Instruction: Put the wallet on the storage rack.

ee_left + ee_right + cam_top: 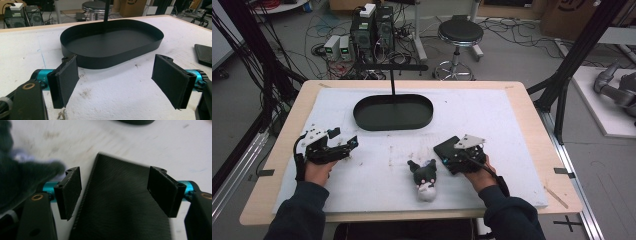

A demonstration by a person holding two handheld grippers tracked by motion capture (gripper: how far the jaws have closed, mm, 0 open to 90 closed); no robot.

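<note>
My right gripper's 2 black padded fingers stand spread either side of the flat black textured wallet, not pressing it; my left gripper is released too, with nothing between its pads. I see the white foam-covered table bearing the black oval metal tray at the far middle. The wallet lies near the right front, under my right gripper, just beside the small black-and-white plush toy.
</note>
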